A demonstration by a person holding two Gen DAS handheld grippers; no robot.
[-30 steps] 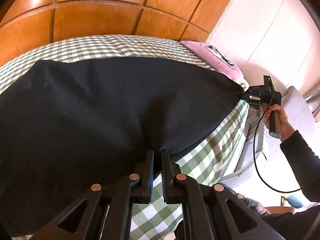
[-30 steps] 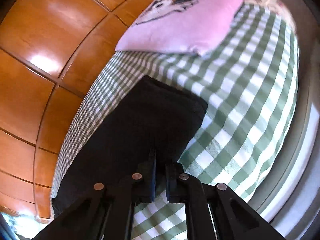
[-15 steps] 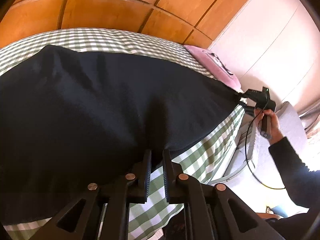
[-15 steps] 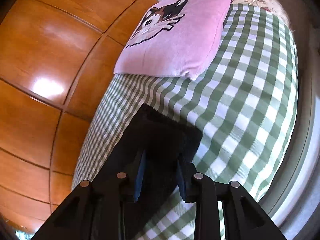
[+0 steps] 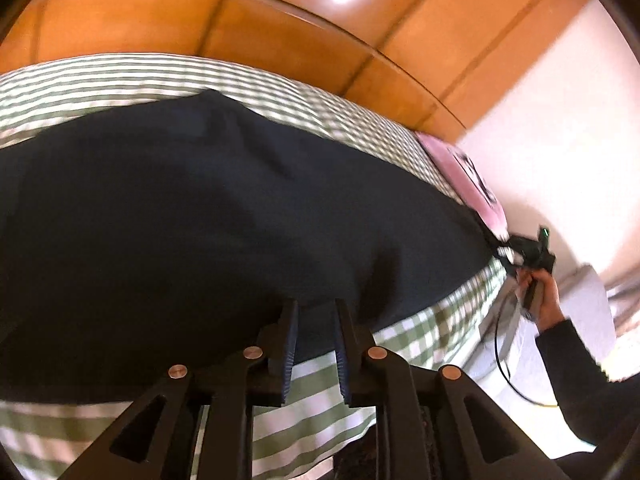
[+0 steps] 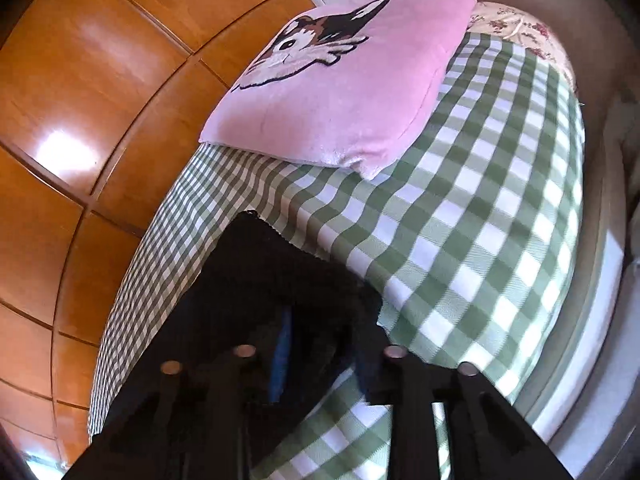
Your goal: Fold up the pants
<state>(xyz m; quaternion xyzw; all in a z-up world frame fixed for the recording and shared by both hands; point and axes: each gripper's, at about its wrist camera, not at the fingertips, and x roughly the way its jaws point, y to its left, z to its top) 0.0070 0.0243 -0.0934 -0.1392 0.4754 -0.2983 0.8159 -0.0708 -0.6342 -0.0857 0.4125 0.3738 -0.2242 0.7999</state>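
Pants (image 5: 224,240) spread dark across checked bedspread (image 6: 480,240). Left gripper (image 5: 314,320) jaws opening over hem, right gripper (image 6: 324,344) jaws parting astride corner — uneven release risks shifted fold, crooked edge.

Green checked bedcover (image 6: 480,216), pink cat-print pillow (image 6: 344,92), glossy wooden panels (image 6: 92,92), floral pillow (image 6: 516,24)
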